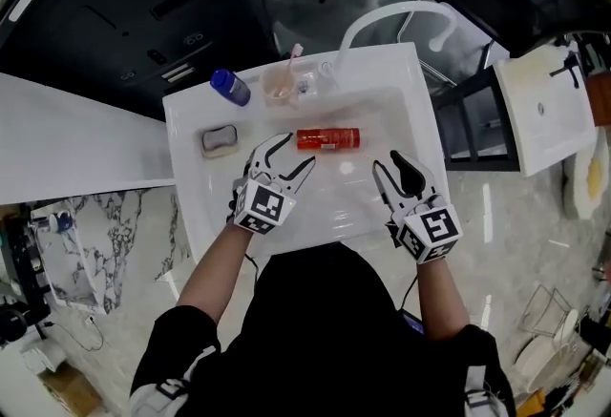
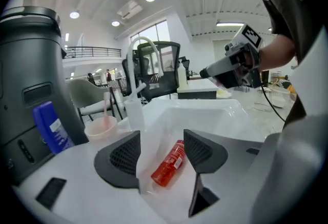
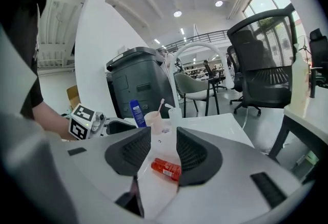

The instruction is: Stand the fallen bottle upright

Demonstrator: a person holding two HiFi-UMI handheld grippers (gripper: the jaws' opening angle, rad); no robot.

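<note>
Left gripper [image 2: 161,142]: fingers [image 2: 122,159] spread wide, empty. Right gripper [image 3: 163,147]: fingers [image 3: 193,155] parted more narrowly, also empty. Red bottle [image 1: 327,138]: lying on its side in the bowl of the white sink [image 1: 406,110], just beyond the left gripper's tips and not touching them; the right gripper is well apart from it. Sink rim, far side: blue bottle [image 1: 230,87], pink cup [image 1: 280,85] with a toothbrush, and an arched white faucet [image 1: 391,12]. Left rim: grey soap dish [image 1: 220,140], seen in the head view only. Surroundings: white tabletop [image 1: 67,153] left of the sink, dark grey bin [image 2: 31,79] behind it, pale marbled floor. The gripper views alone show recessed ceiling lights, a balcony railing and black office chairs [image 3: 261,64].
</note>
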